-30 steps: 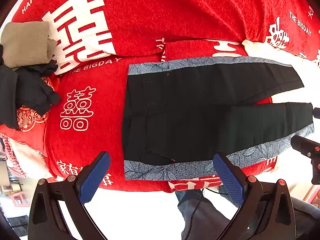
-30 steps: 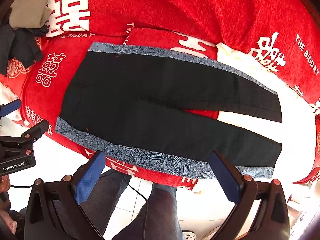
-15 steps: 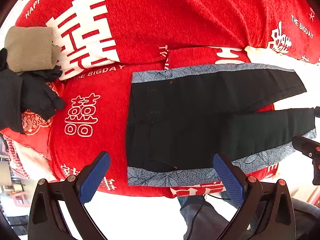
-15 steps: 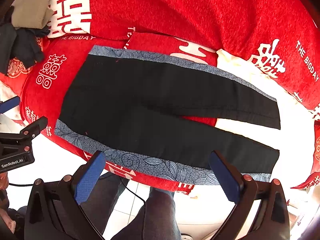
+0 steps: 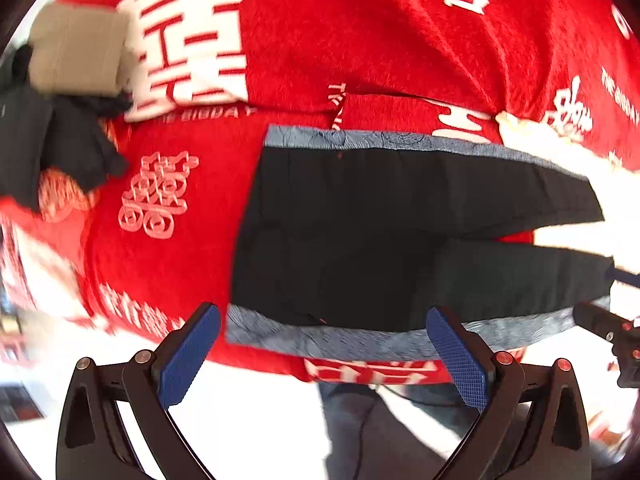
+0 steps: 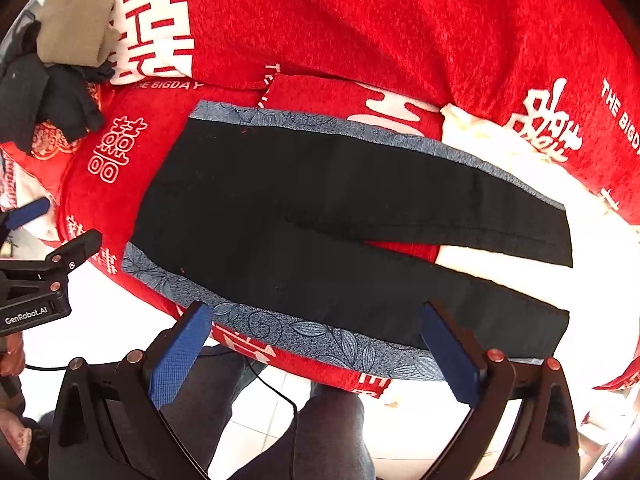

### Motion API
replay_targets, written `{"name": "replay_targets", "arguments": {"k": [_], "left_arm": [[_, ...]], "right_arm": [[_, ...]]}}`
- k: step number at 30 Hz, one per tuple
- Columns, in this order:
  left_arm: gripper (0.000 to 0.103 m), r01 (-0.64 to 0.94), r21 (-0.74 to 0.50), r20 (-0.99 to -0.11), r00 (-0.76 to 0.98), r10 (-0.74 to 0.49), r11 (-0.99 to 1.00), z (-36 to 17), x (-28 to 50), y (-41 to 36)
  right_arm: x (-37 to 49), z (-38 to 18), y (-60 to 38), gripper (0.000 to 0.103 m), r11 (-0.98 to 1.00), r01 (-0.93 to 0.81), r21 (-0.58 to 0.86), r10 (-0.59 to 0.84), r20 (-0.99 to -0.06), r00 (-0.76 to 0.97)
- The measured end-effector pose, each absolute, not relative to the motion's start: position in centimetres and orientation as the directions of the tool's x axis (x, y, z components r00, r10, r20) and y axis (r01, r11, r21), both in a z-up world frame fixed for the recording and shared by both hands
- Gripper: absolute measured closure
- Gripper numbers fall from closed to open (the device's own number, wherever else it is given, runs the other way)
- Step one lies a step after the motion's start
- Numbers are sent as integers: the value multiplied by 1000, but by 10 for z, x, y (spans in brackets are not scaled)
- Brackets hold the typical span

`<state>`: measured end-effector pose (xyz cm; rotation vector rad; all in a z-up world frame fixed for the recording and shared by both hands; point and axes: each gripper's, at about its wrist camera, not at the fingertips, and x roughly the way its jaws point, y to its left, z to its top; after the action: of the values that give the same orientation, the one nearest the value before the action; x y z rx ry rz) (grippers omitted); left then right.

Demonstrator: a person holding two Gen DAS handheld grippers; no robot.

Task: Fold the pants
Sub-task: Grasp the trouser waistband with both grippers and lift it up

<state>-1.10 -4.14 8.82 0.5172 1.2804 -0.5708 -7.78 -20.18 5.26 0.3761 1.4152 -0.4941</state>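
Note:
Black pants (image 5: pixel 360 224) with grey-blue floral side stripes lie flat on a red blanket (image 5: pixel 360 40), waist to the left, the two legs spread to the right. They also show in the right wrist view (image 6: pixel 320 220). My left gripper (image 5: pixel 320 348) is open and empty, above the near stripe at the waist end. My right gripper (image 6: pixel 316 344) is open and empty, above the near leg's stripe. Each gripper shows at the edge of the other's view.
A folded tan cloth (image 5: pixel 76 56) and a dark crumpled garment (image 5: pixel 60 148) lie at the far left of the blanket. A white sheet (image 6: pixel 500 148) shows under the legs at the right. The person's legs (image 6: pixel 280 420) stand at the near edge.
Both grippers have moved closer to the pants' near edge; the left view is blurred by motion. The pants have not moved. Both grippers stay open.

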Motion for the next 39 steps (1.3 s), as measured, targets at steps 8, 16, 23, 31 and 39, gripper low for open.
{"name": "replay_targets", "arguments": {"k": [8, 16, 23, 31, 39], "left_arm": [[0, 513, -80, -988, 70, -134, 855, 62, -11, -8], [0, 473, -87, -993, 28, -114, 877, -31, 21, 35], [0, 352, -240, -970, -56, -235, 905, -113, 36, 95], [0, 256, -445, -895, -140, -422, 858, -158, 42, 91], [7, 282, -466, -885, -156, -439, 839, -155, 39, 64]], "right_arm": [[-127, 35, -228, 0, 709, 614, 347, 188, -932, 310], [-144, -20, -205, 0, 583, 628, 515, 328, -857, 398], [-145, -135, -173, 16, 364, 726, 584, 388, -803, 452], [-198, -199, -178, 42, 222, 718, 659, 392, -735, 554], [-228, -203, -189, 42, 111, 677, 728, 332, -669, 665]]}}
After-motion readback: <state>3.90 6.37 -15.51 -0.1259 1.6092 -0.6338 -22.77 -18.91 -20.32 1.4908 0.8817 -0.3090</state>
